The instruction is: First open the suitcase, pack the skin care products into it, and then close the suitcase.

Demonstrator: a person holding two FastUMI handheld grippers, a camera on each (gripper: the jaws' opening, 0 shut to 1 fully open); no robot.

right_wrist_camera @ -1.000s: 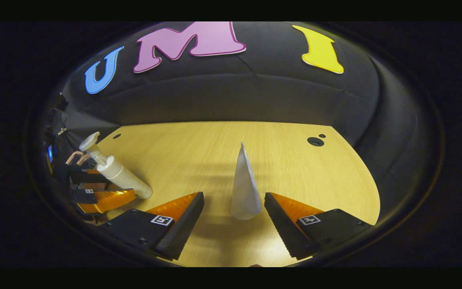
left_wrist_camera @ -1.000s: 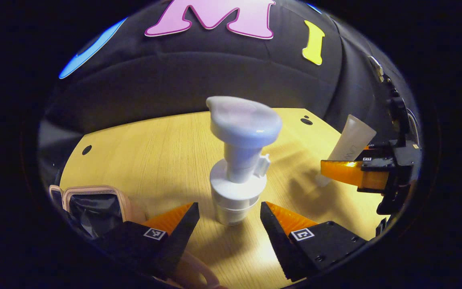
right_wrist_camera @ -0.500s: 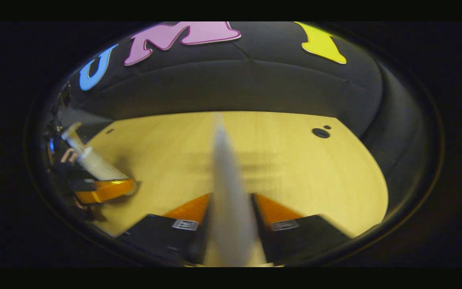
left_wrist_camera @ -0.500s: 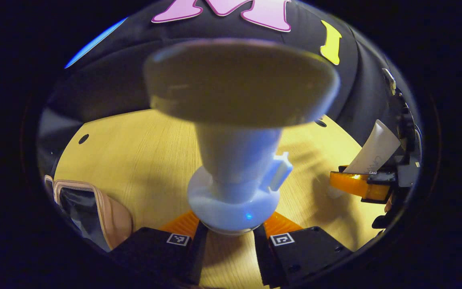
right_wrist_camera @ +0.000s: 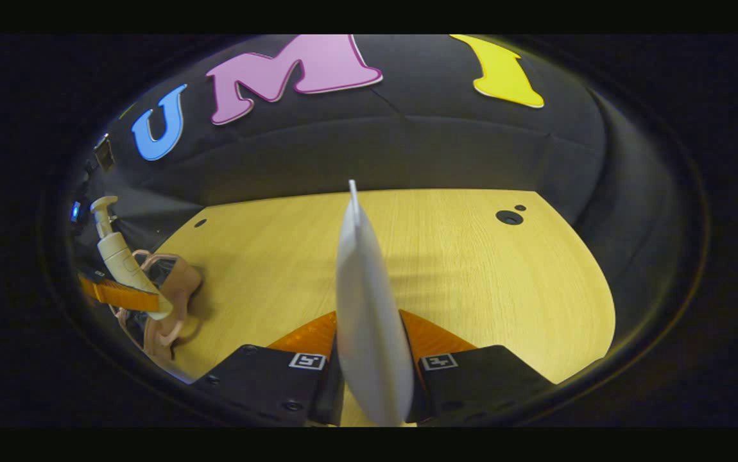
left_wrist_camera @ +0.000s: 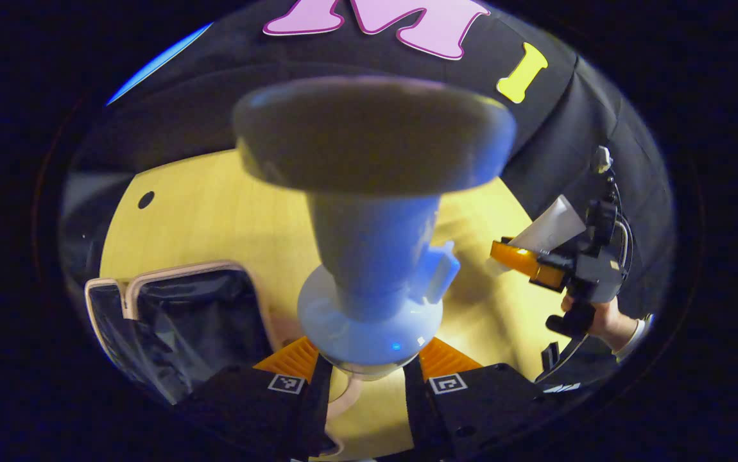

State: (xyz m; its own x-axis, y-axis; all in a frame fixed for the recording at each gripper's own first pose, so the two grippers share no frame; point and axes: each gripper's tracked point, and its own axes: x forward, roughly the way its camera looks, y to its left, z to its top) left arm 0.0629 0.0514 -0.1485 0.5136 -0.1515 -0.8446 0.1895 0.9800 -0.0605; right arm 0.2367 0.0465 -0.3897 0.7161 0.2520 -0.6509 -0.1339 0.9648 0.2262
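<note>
Showing a pale wooden table (right_wrist_camera: 471, 269) with small dark holes, black cloth wall (right_wrist_camera: 407, 147) behind. No readable writing. Left gripper (left_wrist_camera: 364, 378) clamping the pump bottle (left_wrist_camera: 372, 256) upright above the table, beside the open pink suitcase (left_wrist_camera: 170, 314). Right gripper (right_wrist_camera: 372, 372) pinching the white tube (right_wrist_camera: 369, 321) between its 2 fingers, lifted over bare wood.

**Wooden table and its holes**

A light wooden tabletop (right_wrist_camera: 471, 282) with fine straight grain runs across the booth, its far edge meeting the black cloth wall (right_wrist_camera: 407, 147), which shows soft folds. In the right gripper view a large round hole (right_wrist_camera: 509, 217) sits near the far right corner with a smaller hole (right_wrist_camera: 520, 208) just beside it; another dark hole (right_wrist_camera: 200, 223) lies far left.
</note>
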